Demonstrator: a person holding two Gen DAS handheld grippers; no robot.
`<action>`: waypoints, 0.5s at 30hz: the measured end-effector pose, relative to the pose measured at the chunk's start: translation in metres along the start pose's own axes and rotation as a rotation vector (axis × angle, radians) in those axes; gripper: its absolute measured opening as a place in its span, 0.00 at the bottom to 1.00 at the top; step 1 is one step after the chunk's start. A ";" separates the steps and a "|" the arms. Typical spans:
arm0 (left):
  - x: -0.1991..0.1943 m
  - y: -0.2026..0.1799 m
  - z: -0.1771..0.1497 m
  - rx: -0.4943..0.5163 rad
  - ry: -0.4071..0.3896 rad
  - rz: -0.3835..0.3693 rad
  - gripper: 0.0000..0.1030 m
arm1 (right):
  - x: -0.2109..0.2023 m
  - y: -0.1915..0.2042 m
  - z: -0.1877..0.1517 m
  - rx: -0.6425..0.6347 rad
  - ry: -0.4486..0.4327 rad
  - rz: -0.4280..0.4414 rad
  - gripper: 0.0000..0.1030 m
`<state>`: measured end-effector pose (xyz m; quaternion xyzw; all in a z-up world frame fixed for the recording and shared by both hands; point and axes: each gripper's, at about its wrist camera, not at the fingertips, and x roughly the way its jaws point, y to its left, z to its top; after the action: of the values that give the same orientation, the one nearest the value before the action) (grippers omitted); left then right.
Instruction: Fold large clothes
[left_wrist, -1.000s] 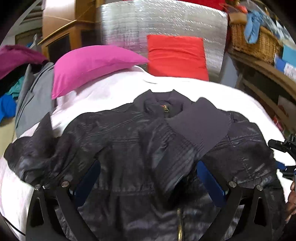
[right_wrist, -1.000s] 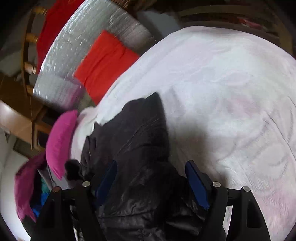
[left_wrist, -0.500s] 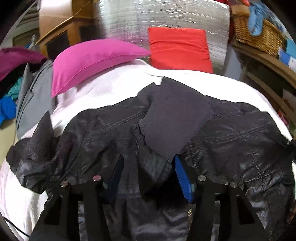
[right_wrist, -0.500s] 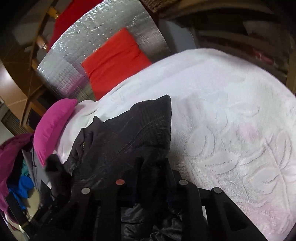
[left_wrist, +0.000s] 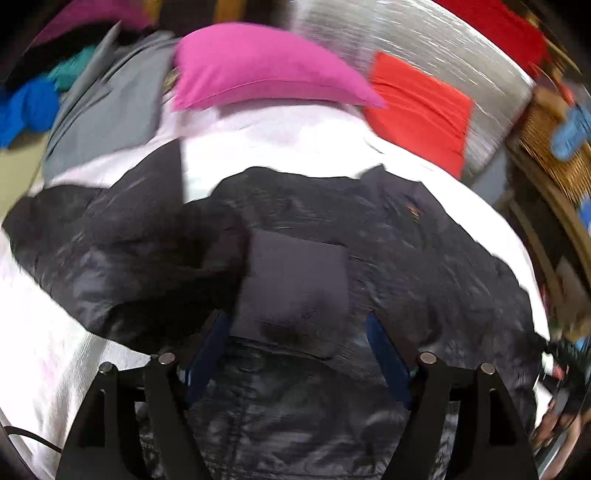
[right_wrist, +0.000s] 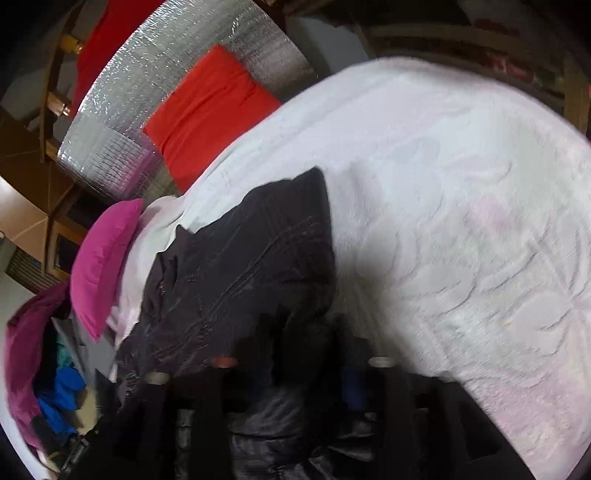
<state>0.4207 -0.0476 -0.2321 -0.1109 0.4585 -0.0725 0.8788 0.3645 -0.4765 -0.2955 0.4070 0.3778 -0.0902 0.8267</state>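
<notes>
Jacket (left_wrist: 424, 266), black and shiny, lies spread on the white bedspread (right_wrist: 461, 192), collar toward the pink pillow (left_wrist: 258, 70) at the head edge. The left gripper (left_wrist: 299, 354) has just been opening; its blue pads flank the ribbed cuff (left_wrist: 295, 280) without pressing. The right gripper (right_wrist: 291, 384) has also been opening, with jacket fabric bunched between its blurred jaws; whether they grip is unclear.

A jacket (left_wrist: 388, 266) is spread on a bed (right_wrist: 461, 206), its cuff (left_wrist: 295, 280) laid across its middle. Two pillows (left_wrist: 258, 70) are propped behind it.
</notes>
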 end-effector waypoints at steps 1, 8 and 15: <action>0.005 0.004 0.002 -0.029 0.012 -0.008 0.76 | 0.003 0.000 -0.001 0.012 0.010 0.012 0.74; 0.039 0.001 0.005 -0.069 0.054 0.011 0.49 | 0.016 0.018 -0.010 -0.124 0.008 -0.105 0.37; 0.029 -0.014 0.006 -0.031 -0.010 0.025 0.23 | -0.022 0.029 -0.004 -0.193 -0.196 -0.145 0.18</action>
<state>0.4417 -0.0666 -0.2480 -0.1193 0.4567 -0.0538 0.8800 0.3607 -0.4579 -0.2641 0.2864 0.3306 -0.1523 0.8863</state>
